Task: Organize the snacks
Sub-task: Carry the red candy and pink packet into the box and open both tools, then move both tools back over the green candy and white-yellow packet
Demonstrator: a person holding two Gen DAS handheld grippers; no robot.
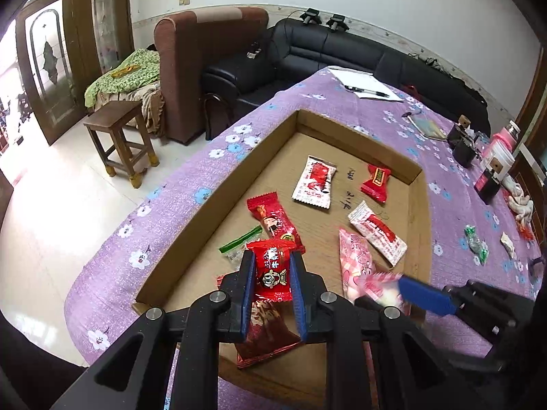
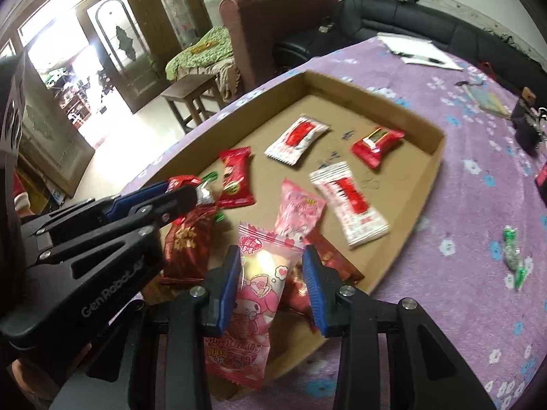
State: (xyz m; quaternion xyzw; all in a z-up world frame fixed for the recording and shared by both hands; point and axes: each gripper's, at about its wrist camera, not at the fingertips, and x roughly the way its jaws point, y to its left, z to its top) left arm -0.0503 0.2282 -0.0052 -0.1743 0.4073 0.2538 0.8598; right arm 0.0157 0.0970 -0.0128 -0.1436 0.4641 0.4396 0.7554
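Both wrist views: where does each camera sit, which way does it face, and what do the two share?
Left wrist: on the left gripper, looking along its fingers over the cardboard tray toward the sofa; it holds a red snack packet; the right gripper shows at right.
Right wrist: on the right gripper, facing the tray; a pink snack packet sits between its fingers; the left gripper shows at left.
Shared: tray, snacks, purple tablecloth.

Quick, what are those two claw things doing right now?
Left gripper: shut on a small red foil snack packet.
Right gripper: holding a pink cartoon-printed snack bag.
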